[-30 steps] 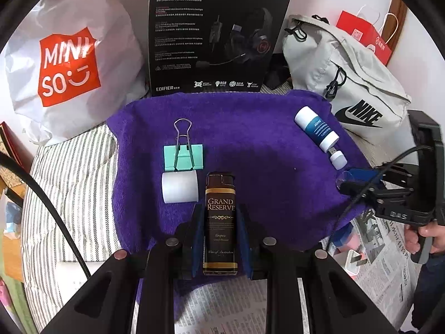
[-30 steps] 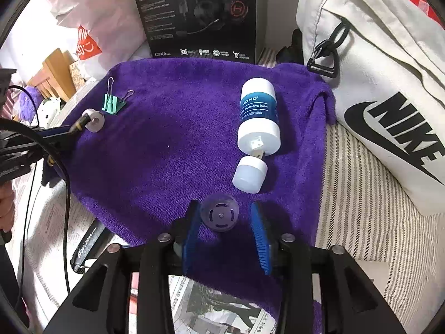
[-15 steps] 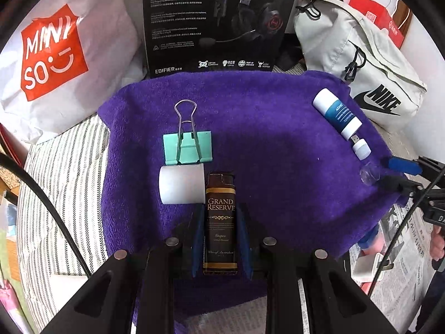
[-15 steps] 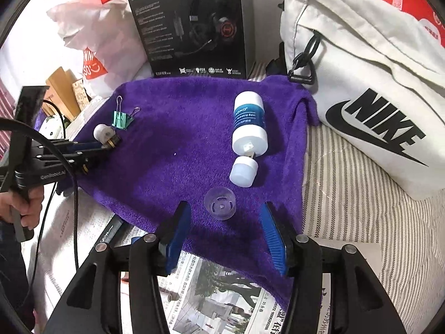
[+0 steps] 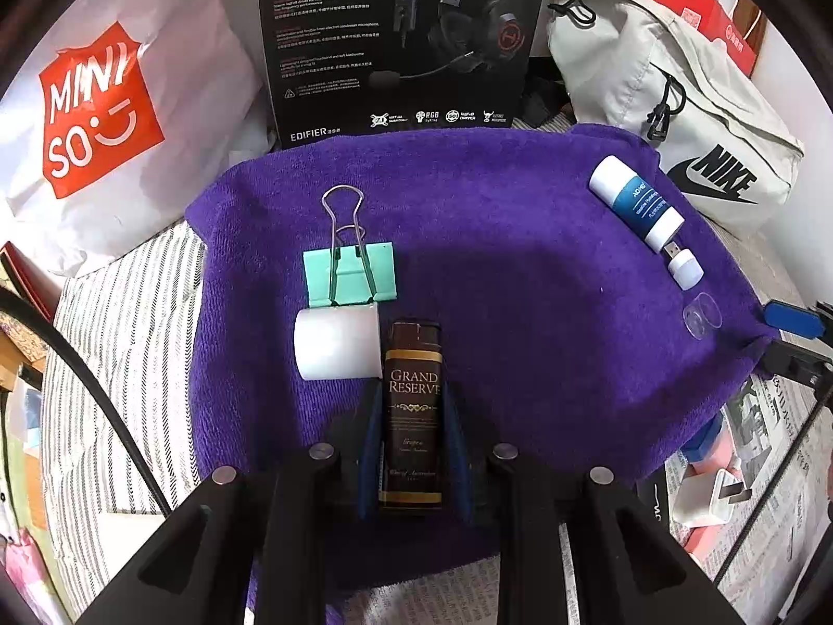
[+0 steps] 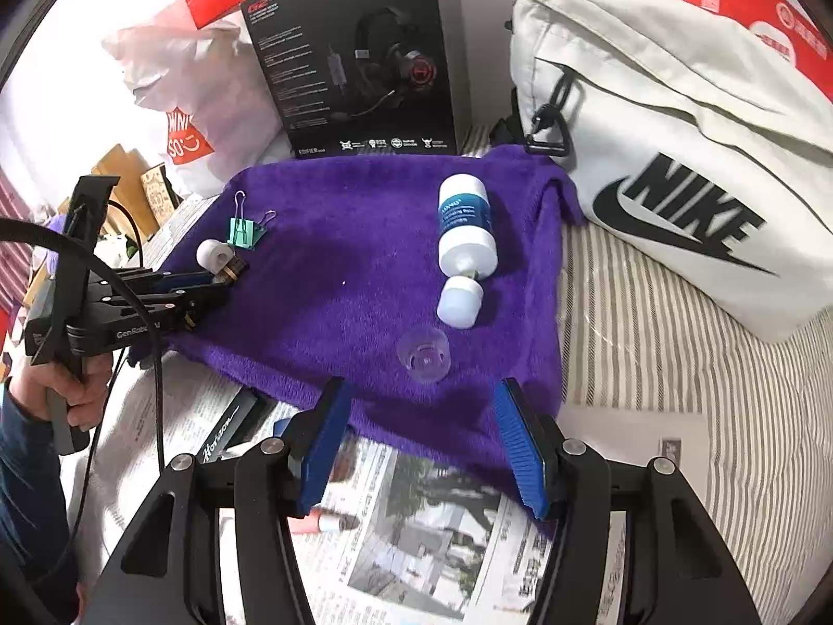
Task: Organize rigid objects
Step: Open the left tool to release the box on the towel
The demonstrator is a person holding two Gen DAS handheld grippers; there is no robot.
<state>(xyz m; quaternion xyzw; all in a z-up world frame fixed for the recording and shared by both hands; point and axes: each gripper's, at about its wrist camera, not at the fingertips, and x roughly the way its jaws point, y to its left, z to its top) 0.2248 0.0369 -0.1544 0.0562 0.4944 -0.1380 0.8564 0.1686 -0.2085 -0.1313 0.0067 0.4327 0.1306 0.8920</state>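
Observation:
A purple towel (image 5: 520, 312) carries the objects. My left gripper (image 5: 413, 406) is shut on a brown "Grand Reserve" bottle (image 5: 414, 416), low over the towel beside a white cylinder (image 5: 336, 342) and a mint binder clip (image 5: 349, 273). In the right wrist view, my right gripper (image 6: 421, 416) hangs over the towel's (image 6: 338, 312) near edge. Its jaws are opening and nothing is between them. A clear round cap (image 6: 423, 354) lies just ahead of them, behind it a small white cap (image 6: 458, 302) and a white and blue bottle (image 6: 465, 229).
A black headset box (image 5: 401, 41) stands behind the towel, a white Miniso bag (image 5: 99, 114) to its left and a pale Nike bag (image 6: 677, 166) to its right. Newspaper (image 6: 416, 531) lies in front, on striped bedding (image 6: 677, 344). A person's hand (image 6: 62, 390) holds the left gripper.
The right gripper let go of the clear cap, widened its jaws and drew back; the cap stays on the towel. The left gripper sank slightly with the brown bottle, then held still.

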